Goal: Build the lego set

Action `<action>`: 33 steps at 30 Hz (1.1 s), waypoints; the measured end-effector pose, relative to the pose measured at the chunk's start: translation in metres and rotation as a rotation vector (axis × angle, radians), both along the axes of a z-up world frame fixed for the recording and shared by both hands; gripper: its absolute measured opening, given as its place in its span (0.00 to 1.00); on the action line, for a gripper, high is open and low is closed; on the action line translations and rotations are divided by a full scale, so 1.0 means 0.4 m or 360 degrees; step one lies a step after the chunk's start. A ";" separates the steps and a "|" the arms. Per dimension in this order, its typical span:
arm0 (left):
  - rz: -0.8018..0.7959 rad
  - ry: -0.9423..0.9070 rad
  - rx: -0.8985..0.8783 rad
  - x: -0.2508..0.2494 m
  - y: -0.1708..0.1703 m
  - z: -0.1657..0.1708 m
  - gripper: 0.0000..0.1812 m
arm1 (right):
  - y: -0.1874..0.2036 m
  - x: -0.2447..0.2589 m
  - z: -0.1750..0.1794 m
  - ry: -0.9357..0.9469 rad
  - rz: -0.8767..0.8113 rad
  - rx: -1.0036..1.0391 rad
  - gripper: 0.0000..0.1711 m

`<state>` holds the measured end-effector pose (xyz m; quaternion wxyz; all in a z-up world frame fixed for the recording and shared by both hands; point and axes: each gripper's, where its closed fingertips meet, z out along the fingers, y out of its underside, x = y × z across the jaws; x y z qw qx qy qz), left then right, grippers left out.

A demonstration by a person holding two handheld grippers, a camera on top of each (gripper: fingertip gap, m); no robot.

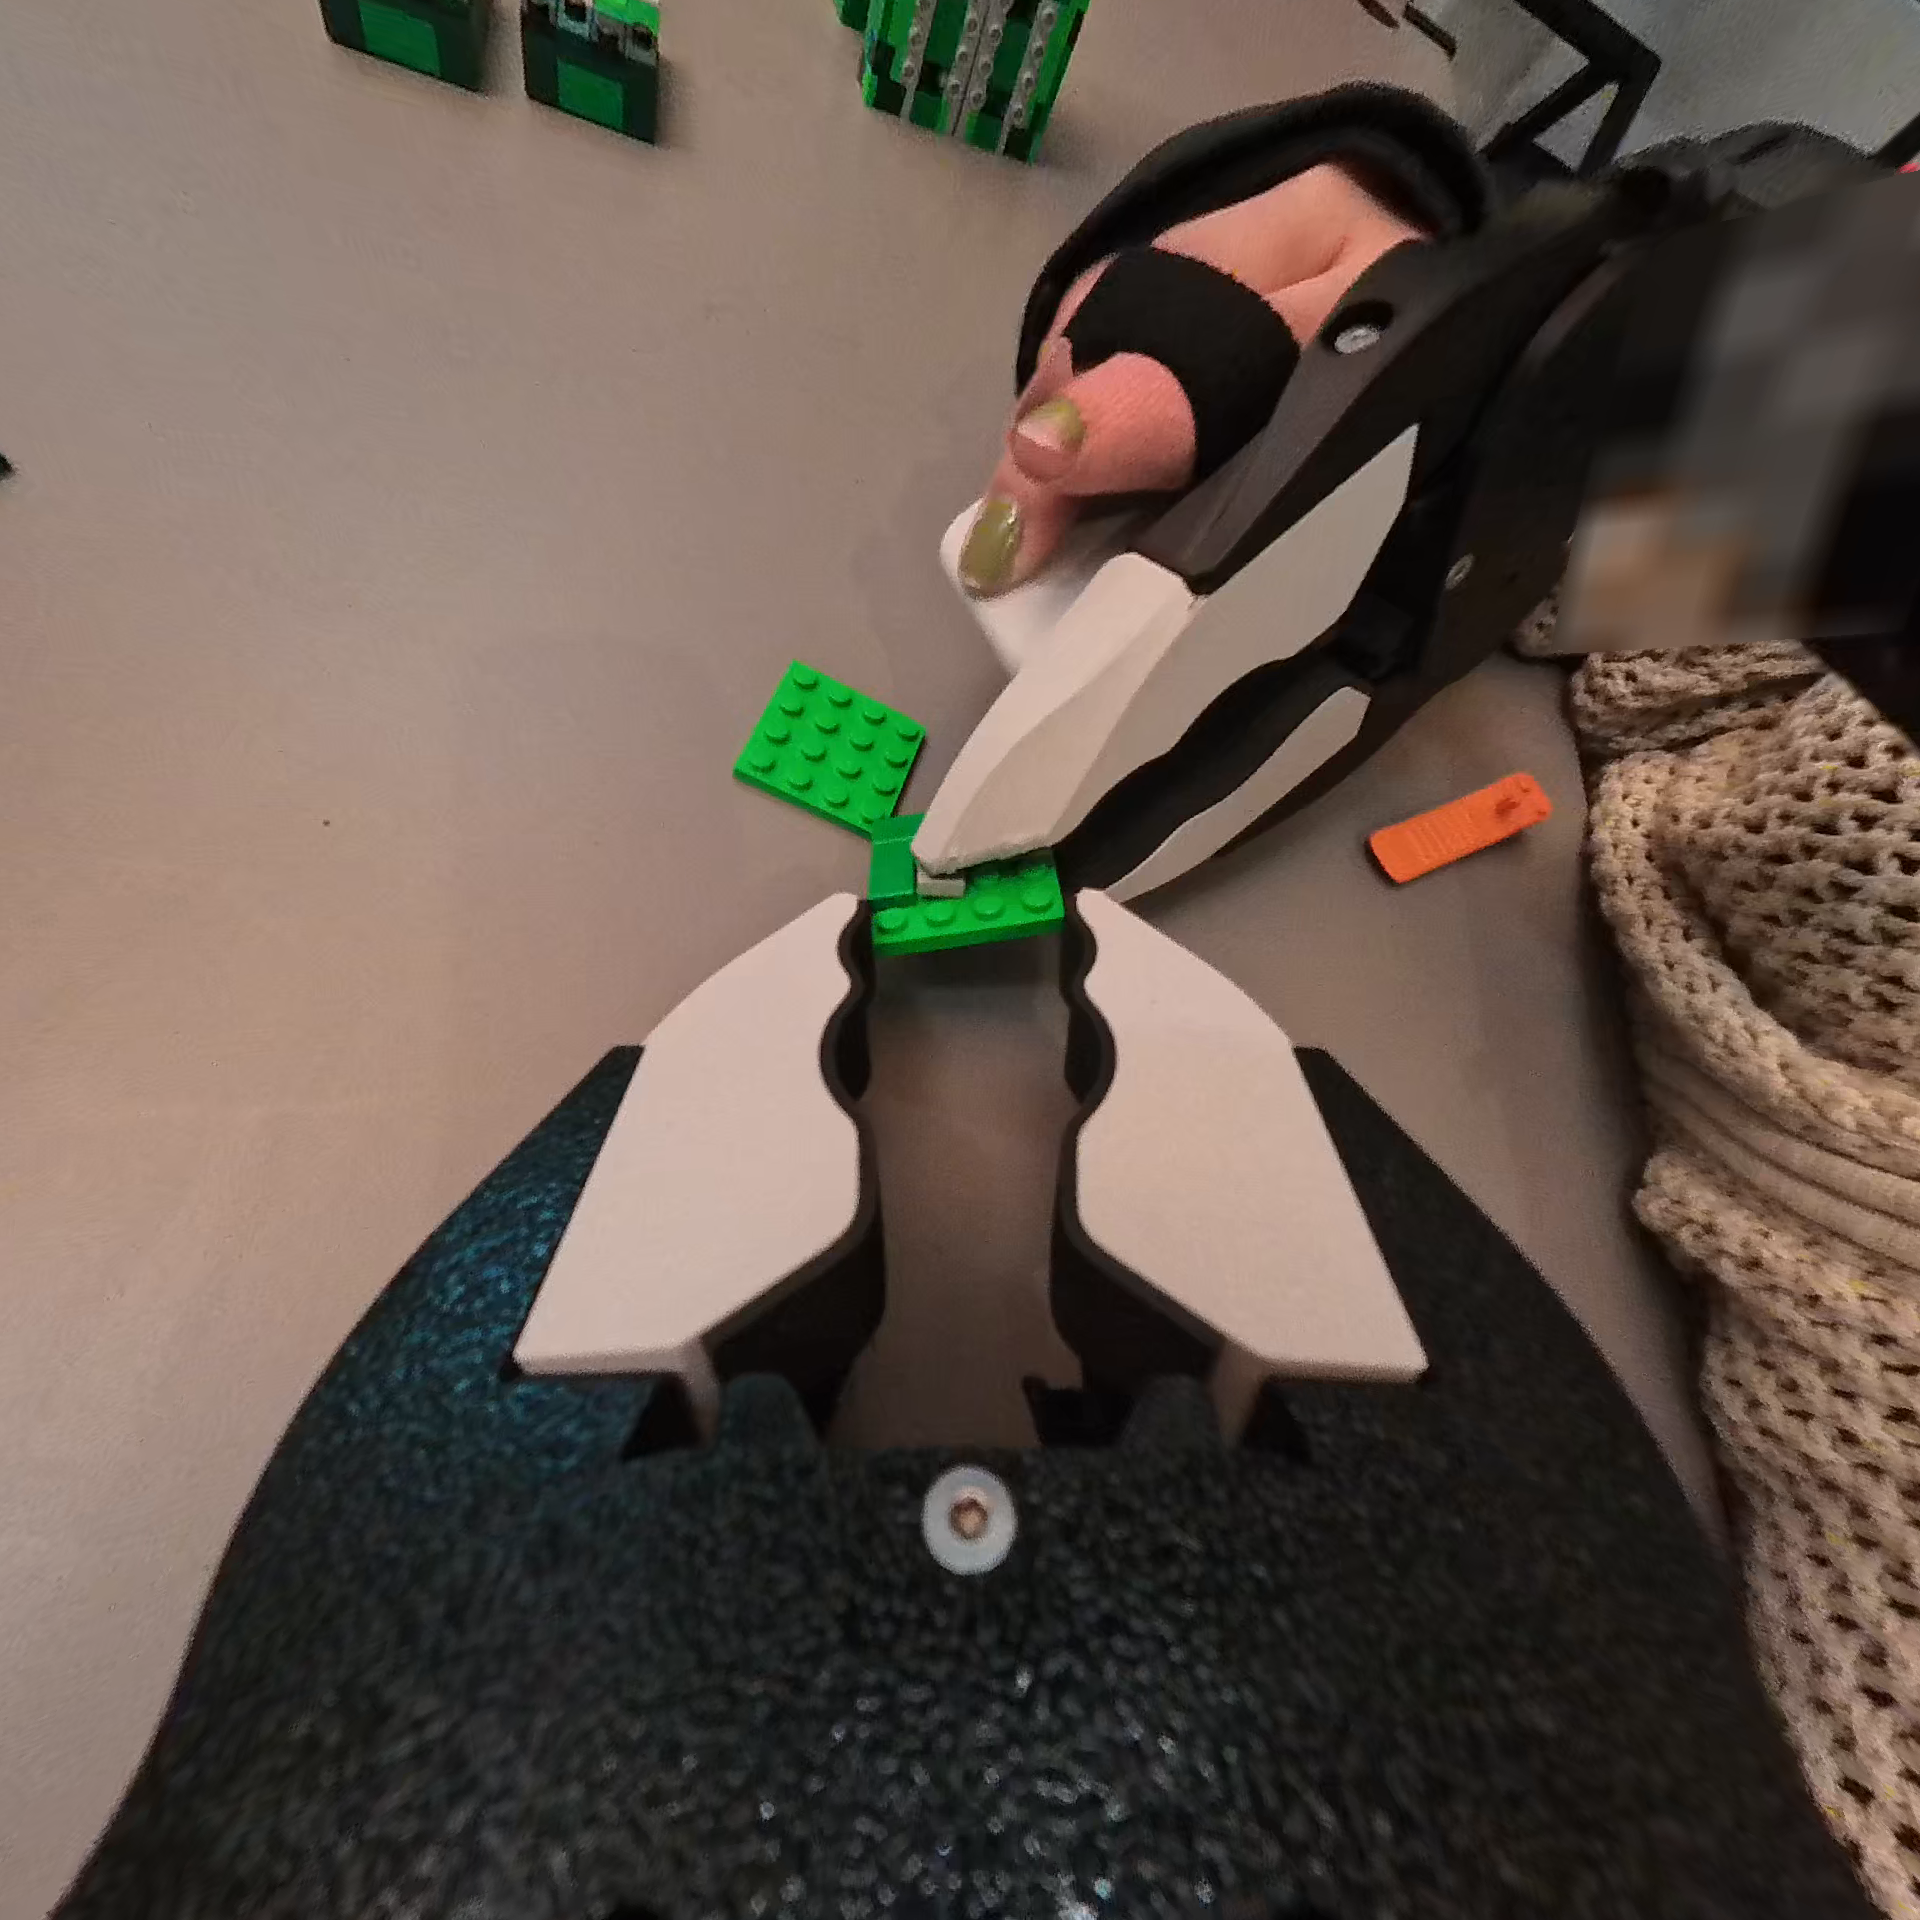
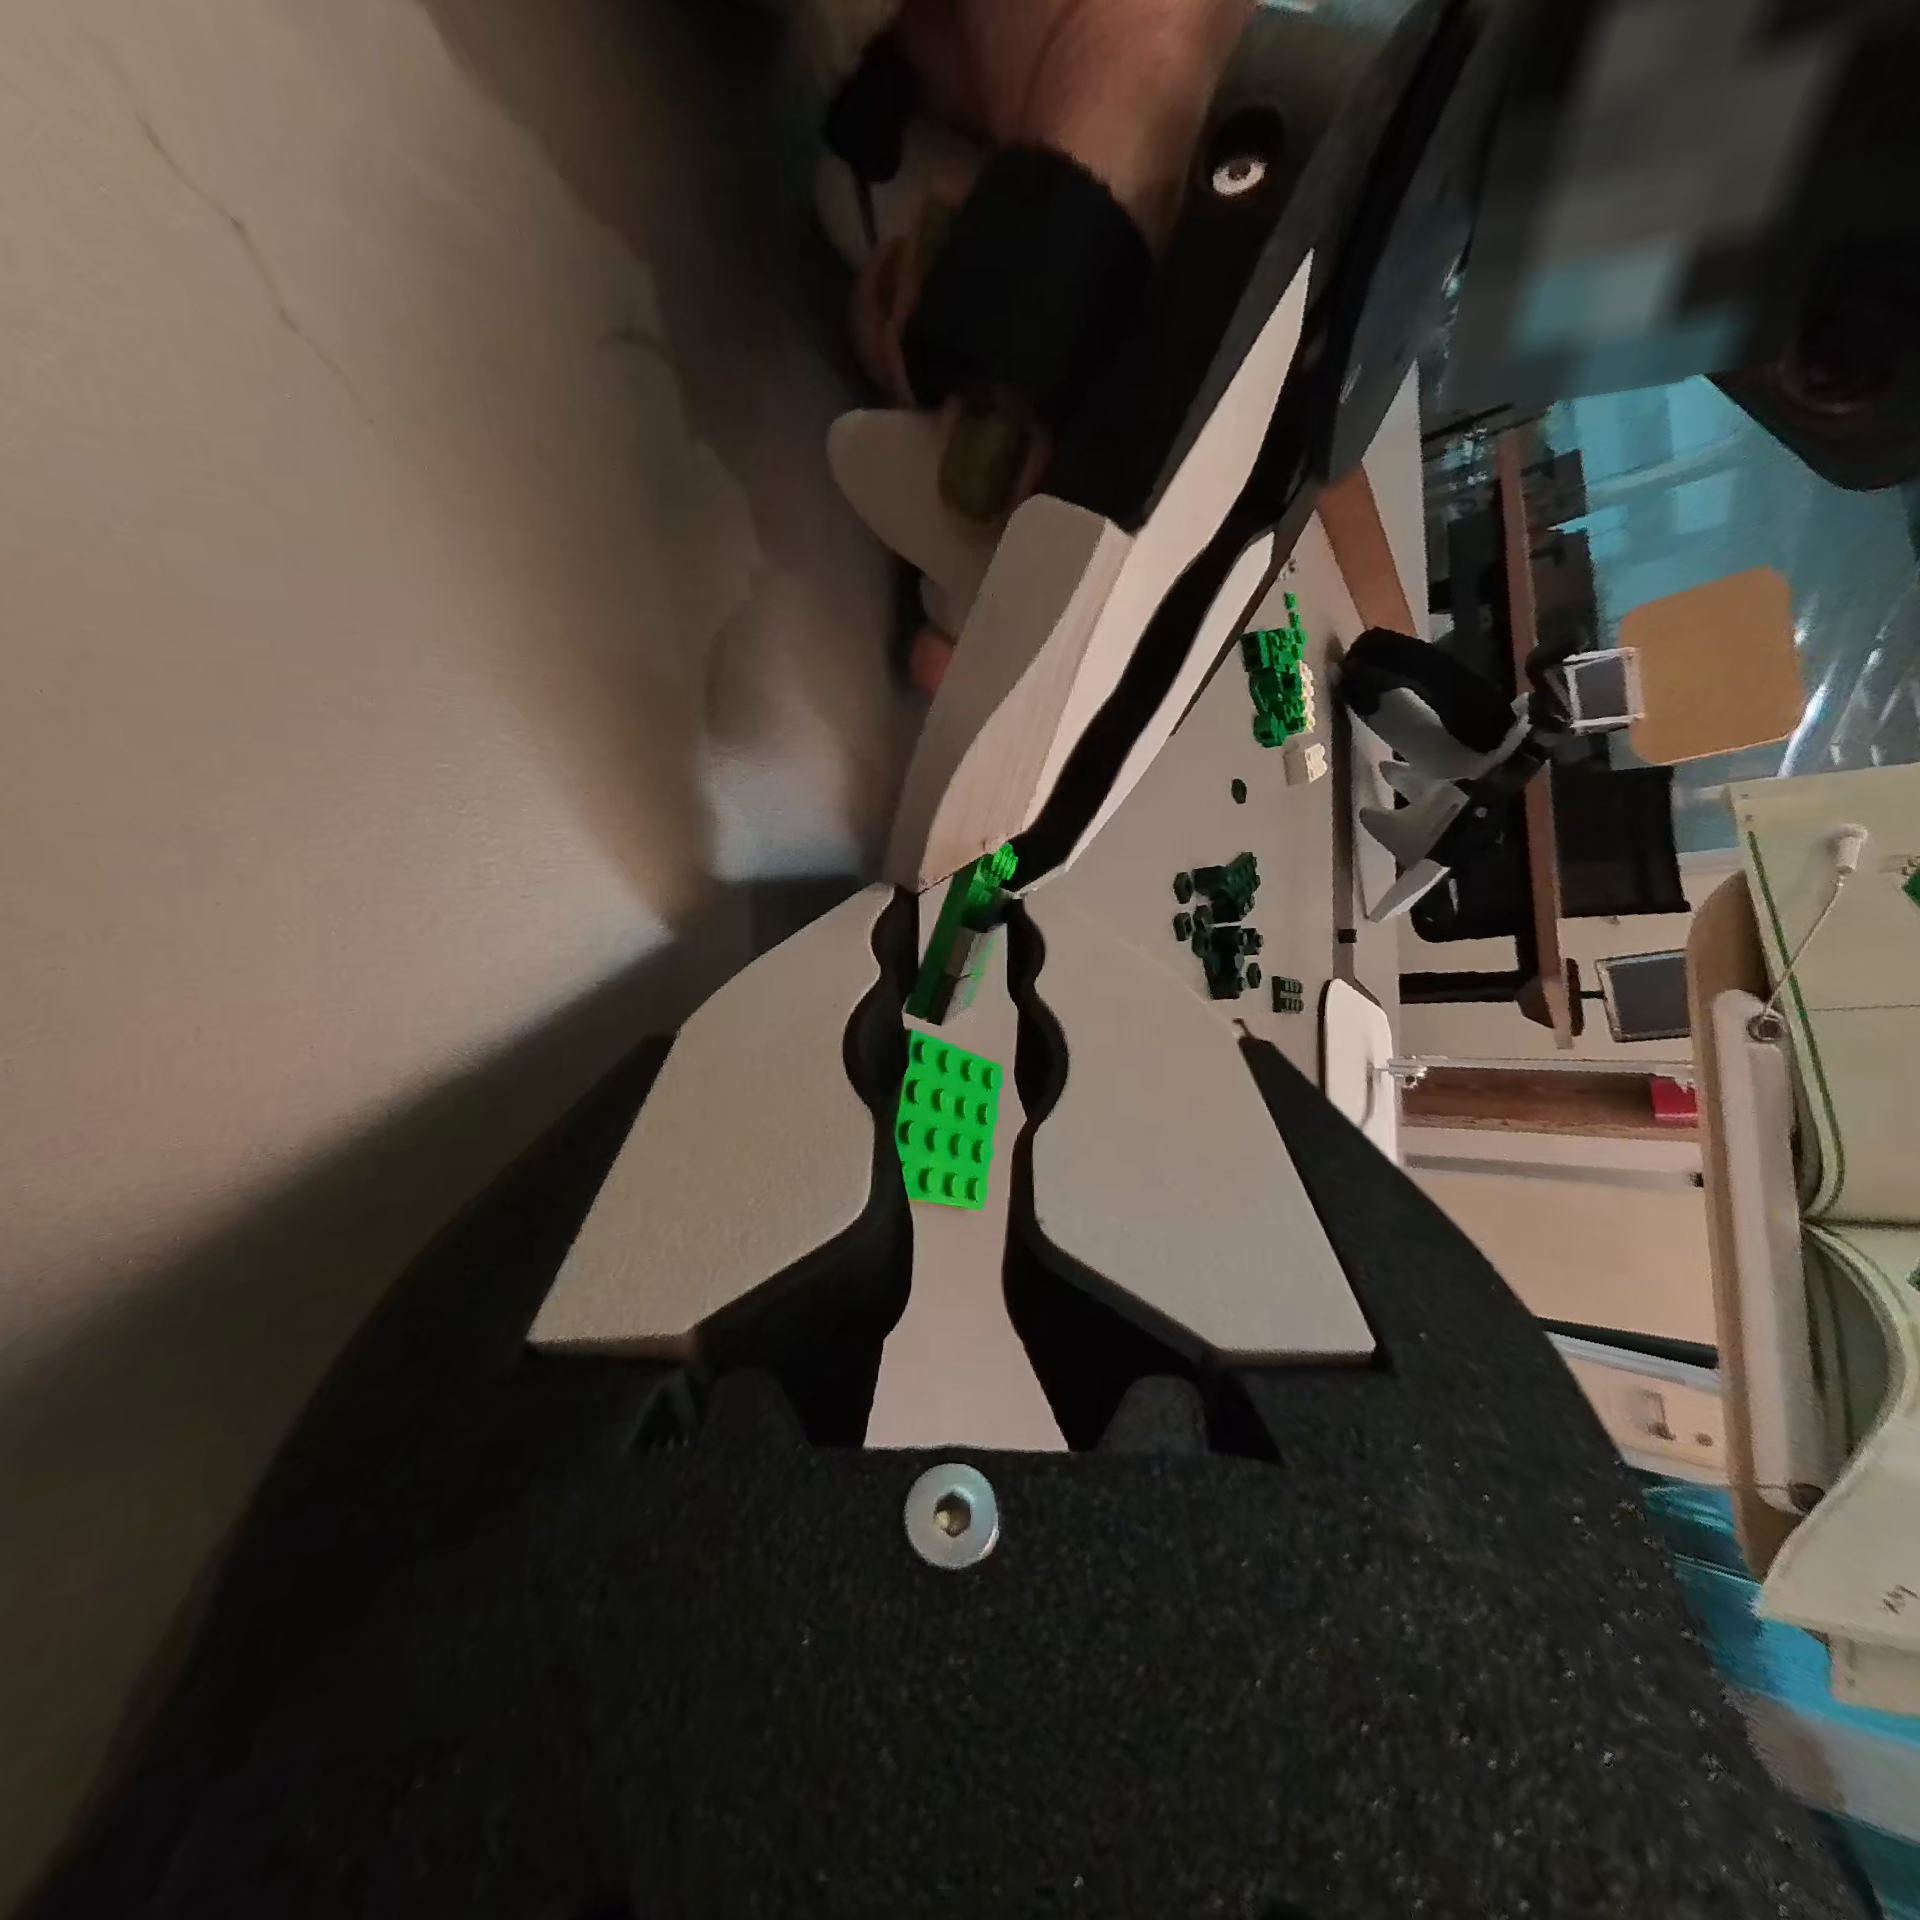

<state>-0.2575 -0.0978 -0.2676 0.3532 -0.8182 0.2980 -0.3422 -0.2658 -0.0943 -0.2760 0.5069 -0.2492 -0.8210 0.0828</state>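
Observation:
A bright green plate assembly [image 1: 966, 914] with a small grey piece [image 1: 940, 885] on top is held above the table. My left gripper [image 1: 966, 909] is shut on its two side edges. My right gripper [image 1: 971, 862] comes in from the upper right. Its upper finger presses on the grey piece and its lower finger goes under the plate. In the right wrist view the assembly [image 2: 961, 935] stands edge-on between my right gripper's [image 2: 958, 909] fingertips. The left gripper [image 2: 997, 862] holds it from above. A loose green 4x4 plate [image 1: 831, 743] lies on the table just behind; it also shows in the right wrist view [image 2: 951, 1117].
An orange brick separator [image 1: 1460, 826] lies to the right, beside a beige knit sleeve [image 1: 1766, 1039]. Green and black built sections [image 1: 971, 73] [image 1: 592, 62] stand at the far edge. Piles of dark green bricks [image 2: 1221, 925] and bright green bricks [image 2: 1278, 675] lie farther along the table. Left and right tips are no more than a few centimetres apart. From either gripper's tips it is about 15 centimetres to the orange brick separator [image 1: 1460, 826].

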 end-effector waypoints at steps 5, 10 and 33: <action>-0.0010 -0.0005 -0.0009 0.001 -0.002 0.000 0.19 | -0.002 0.001 0.001 -0.0009 0.0006 -0.0021 0.09; -0.0029 0.0053 -0.0018 0.004 -0.006 -0.012 0.19 | -0.004 0.004 -0.005 -0.0061 0.0016 -0.0058 0.08; -0.0016 0.0222 0.1316 0.020 0.013 0.150 0.11 | -0.019 0.037 0.165 0.0359 0.0283 -0.1196 0.04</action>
